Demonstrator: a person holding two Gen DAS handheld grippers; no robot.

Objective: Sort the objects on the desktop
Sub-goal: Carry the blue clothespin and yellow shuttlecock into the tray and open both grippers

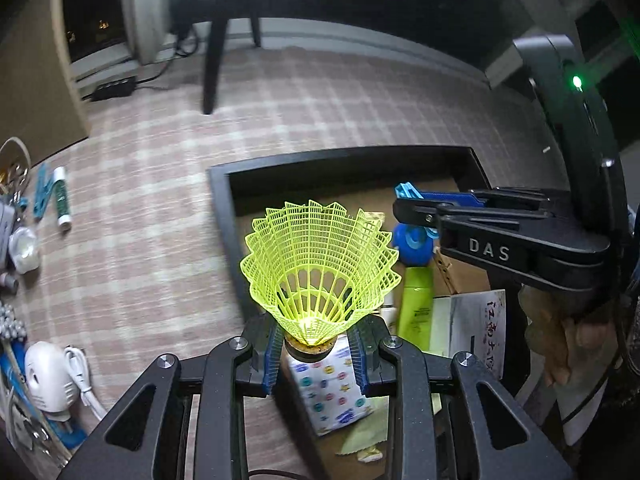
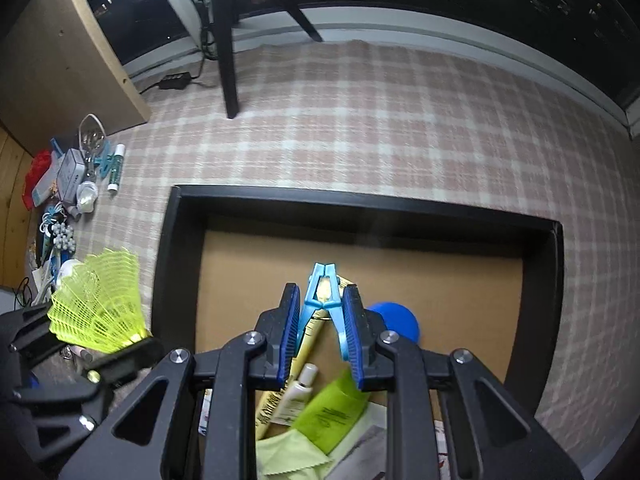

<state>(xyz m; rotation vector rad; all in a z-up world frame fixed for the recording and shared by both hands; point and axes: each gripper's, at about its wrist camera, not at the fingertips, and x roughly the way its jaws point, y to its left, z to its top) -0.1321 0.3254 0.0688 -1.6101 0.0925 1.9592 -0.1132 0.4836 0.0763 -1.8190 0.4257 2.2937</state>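
My left gripper is shut on the cork base of a neon yellow plastic shuttlecock, whose skirt points away from the camera; it hangs over the left rim of a black-walled box. My right gripper is shut on a light blue clothes peg above the box's brown floor. In the left wrist view the right gripper reaches in from the right with the peg's tip showing. In the right wrist view the shuttlecock and left gripper sit at the lower left.
The box holds a blue ball, a green tube, a small white tube, a patterned pack, a yellow-green cloth and paper. On the checked tablecloth at left lies a pile of small items, a white charger and a green stick.
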